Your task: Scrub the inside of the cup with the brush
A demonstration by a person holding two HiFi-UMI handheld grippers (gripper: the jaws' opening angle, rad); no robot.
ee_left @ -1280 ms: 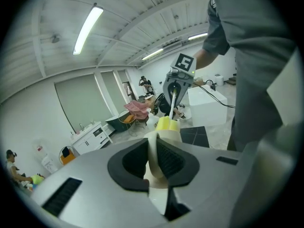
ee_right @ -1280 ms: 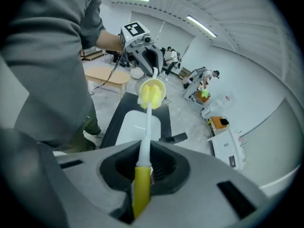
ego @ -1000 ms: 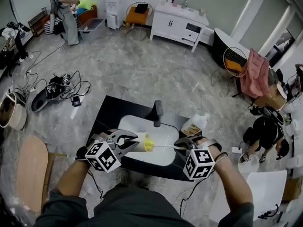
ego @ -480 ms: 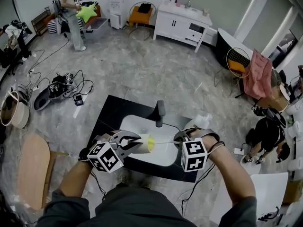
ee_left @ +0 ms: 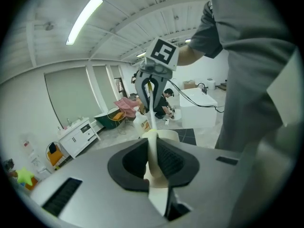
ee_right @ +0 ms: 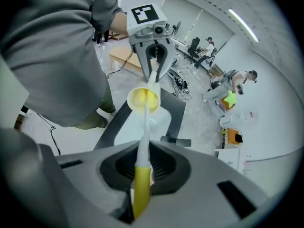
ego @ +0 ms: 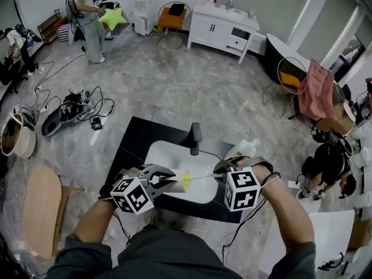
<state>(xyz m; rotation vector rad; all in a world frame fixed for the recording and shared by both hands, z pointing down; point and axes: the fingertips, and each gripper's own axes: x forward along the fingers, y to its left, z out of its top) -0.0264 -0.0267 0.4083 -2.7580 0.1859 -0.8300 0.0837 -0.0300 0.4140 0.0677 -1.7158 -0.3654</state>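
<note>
The brush (ego: pixel 201 178) is disappearing into the cup (ego: pixel 174 183), so in the head view its bristles are blending into the yellow mouth. The left gripper (ego: pixel 167 181) is covering the cup's base, and the right gripper (ego: pixel 219 175) is swallowing the rear end of the handle. Both are screening part of the white basin (ego: pixel 168 153). The print on the bottle (ego: pixel 241 153) is coming out too small to read. The bottom edge is cutting off the person's torso (ego: pixel 168 260).
</note>
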